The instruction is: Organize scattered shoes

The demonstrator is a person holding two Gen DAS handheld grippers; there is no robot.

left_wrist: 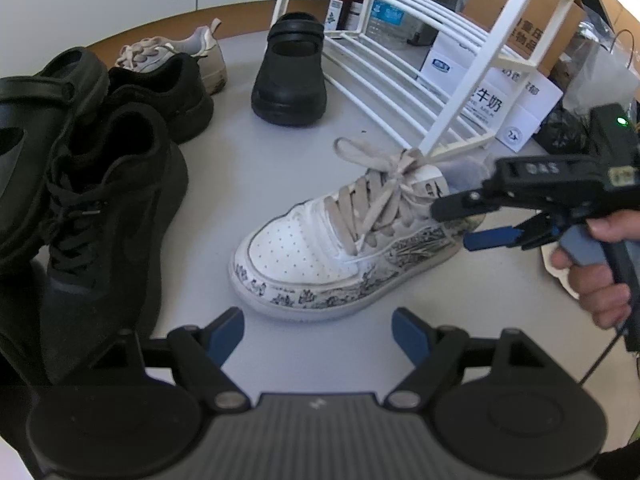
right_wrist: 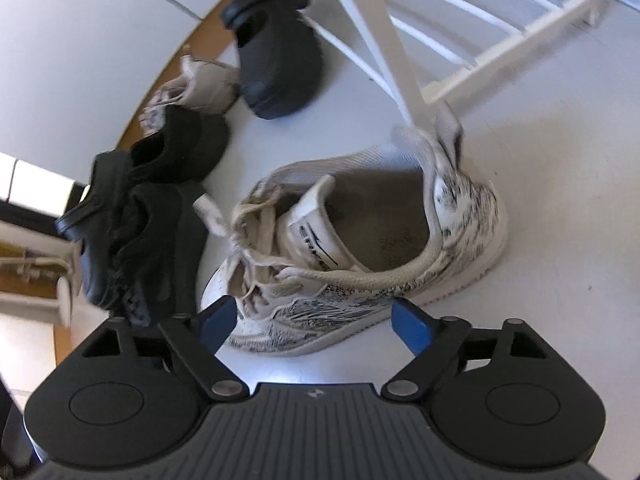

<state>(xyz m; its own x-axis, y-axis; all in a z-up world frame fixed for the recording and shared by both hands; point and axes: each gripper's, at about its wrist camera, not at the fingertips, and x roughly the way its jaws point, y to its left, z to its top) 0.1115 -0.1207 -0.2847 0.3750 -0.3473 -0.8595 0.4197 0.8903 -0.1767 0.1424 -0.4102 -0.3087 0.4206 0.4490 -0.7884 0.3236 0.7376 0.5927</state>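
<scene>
A white sneaker (left_wrist: 320, 248) with ink-drawn sides and beige laces stands on the pale table, toe towards my left gripper (left_wrist: 318, 332), which hangs open just short of it. At the sneaker's heel my right gripper (left_wrist: 460, 220) is open, held by a hand (left_wrist: 592, 276). In the right wrist view the white sneaker (right_wrist: 360, 240) lies just beyond my right gripper (right_wrist: 316, 324), and its blue pads (right_wrist: 412, 328) touch nothing. A pile of black shoes (left_wrist: 112, 208) sits at the left. A black clog (left_wrist: 290, 76) and a beige sneaker (left_wrist: 176, 54) stand farther back.
A white wire shoe rack (left_wrist: 400, 40) stands behind the white sneaker, one leg (right_wrist: 404, 80) right at its heel. Behind the rack are a cardboard box (left_wrist: 528, 20), white cartons (left_wrist: 480, 104) and bottles (left_wrist: 348, 4). The table's brown rim (left_wrist: 132, 30) curves along the far left.
</scene>
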